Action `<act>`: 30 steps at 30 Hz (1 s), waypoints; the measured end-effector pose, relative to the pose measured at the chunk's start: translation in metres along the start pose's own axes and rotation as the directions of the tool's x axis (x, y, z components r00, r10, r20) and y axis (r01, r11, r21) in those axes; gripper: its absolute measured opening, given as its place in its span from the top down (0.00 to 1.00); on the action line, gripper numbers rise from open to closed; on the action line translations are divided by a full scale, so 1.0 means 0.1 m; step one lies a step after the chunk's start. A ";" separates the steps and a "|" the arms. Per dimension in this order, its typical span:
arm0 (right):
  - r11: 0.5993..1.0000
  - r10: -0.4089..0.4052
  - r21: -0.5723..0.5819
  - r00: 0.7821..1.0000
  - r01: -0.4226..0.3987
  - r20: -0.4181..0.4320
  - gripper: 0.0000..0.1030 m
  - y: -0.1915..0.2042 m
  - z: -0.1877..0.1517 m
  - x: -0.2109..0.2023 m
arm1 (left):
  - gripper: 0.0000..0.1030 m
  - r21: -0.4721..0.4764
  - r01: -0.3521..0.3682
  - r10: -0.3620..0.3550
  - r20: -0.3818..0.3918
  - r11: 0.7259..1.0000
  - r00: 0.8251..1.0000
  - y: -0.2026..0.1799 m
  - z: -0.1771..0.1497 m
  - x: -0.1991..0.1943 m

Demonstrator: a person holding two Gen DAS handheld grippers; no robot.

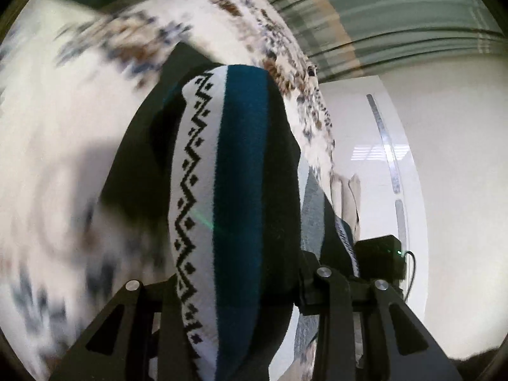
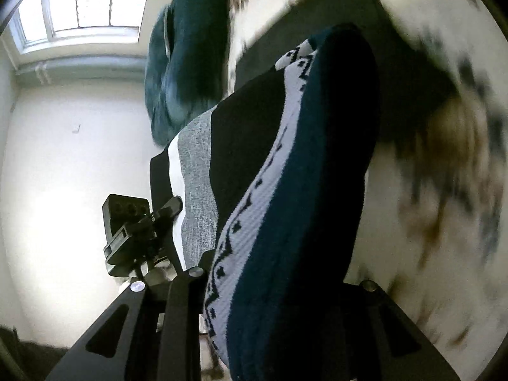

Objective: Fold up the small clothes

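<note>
A knitted garment [image 1: 241,190] in black, teal, grey and white, with a black zigzag band, fills the middle of both views. It is bunched between the jaws of my left gripper [image 1: 228,95], which is shut on it, and the cloth hides the fingertips. My right gripper [image 2: 317,79] is likewise shut on the same garment [image 2: 285,206], which hangs over its fingers. The cloth stretches between the two grippers, lifted off the surface. The right gripper's body [image 1: 377,257] shows at the right of the left wrist view. The left gripper's body [image 2: 136,228] shows at the left of the right wrist view.
Below lies a white cover speckled with brown and blue [image 1: 63,127], blurred by motion. A dark teal bundle of cloth [image 2: 184,63] sits at its far end. A pale glossy floor [image 1: 444,190] lies beside it, with a window [image 2: 79,6] beyond.
</note>
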State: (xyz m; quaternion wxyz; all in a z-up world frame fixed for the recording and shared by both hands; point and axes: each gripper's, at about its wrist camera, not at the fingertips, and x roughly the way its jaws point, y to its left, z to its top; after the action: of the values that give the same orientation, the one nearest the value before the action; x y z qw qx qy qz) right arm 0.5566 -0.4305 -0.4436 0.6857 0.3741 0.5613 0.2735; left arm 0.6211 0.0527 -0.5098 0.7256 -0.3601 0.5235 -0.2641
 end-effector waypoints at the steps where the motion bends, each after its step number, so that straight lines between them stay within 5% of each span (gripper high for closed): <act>1: 1.000 -0.016 -0.010 1.000 0.017 0.019 0.74 0.00 0.22 -0.03 | 0.70 0.022 0.000 0.001 -0.004 1.000 1.000 -0.02 0.26 0.14; 7: 0.996 -0.079 -0.024 0.995 0.081 0.066 0.74 -0.19 1.22 0.06 | 0.69 0.087 -0.041 0.045 -0.040 0.995 0.998 0.12 1.11 0.71; 12: 0.986 -0.165 -0.004 0.986 0.165 0.022 0.72 -0.53 1.38 0.17 | 0.53 0.027 -0.061 0.064 -0.126 0.998 0.990 0.58 1.22 1.01; 14: 0.983 -0.180 0.029 0.984 0.179 0.014 0.62 -0.52 1.31 0.24 | 0.52 -0.024 -0.027 0.023 -0.137 0.999 0.990 0.66 1.17 0.97; 16: 0.959 -0.283 0.020 0.959 0.282 0.036 0.44 -0.51 1.16 0.16 | 0.47 -0.025 -0.060 0.056 -0.120 0.998 0.991 0.62 1.14 0.86; 17: 0.939 -0.342 -0.003 0.938 0.343 0.052 0.42 -0.41 1.13 0.15 | 0.46 -0.010 -0.089 0.087 -0.102 0.996 0.991 0.55 1.13 0.78; 20: 0.802 -0.579 -0.079 0.804 0.592 0.136 0.22 -0.11 0.96 0.03 | 0.36 0.089 -0.276 0.278 -0.009 0.957 0.960 0.30 0.96 0.52; 21: 0.723 -0.664 -0.096 0.726 0.684 0.180 0.19 -0.01 0.83 -0.03 | 0.28 0.140 -0.372 0.369 0.047 0.918 0.928 0.19 0.87 0.44; 23: 0.626 -0.742 -0.107 0.632 0.772 0.225 0.00 0.12 0.65 -0.04 | 0.13 0.203 -0.527 0.507 0.146 0.825 0.850 -0.01 0.66 0.32; 24: 0.592 -0.766 -0.101 0.597 0.799 0.236 0.00 0.20 0.54 -0.03 | 0.03 0.207 -0.589 0.567 0.158 0.781 0.808 -0.05 0.57 0.31; 27: 0.529 -0.808 -0.079 0.530 0.845 0.258 0.00 0.45 0.30 0.05 | 0.00 0.217 -0.680 0.653 0.189 0.700 0.733 -0.24 0.25 0.26; 30: 0.500 -0.826 -0.046 0.492 0.865 0.273 0.00 0.68 0.07 0.01 | 0.00 0.232 -0.734 0.692 0.245 0.638 0.679 -0.52 -0.10 0.12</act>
State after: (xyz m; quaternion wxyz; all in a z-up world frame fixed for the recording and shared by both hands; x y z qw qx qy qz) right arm 0.5668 -0.3921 -0.3876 0.8177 0.0137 0.5679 -0.0930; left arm 0.6153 0.0094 -0.4768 0.8509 -0.0212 0.5247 -0.0102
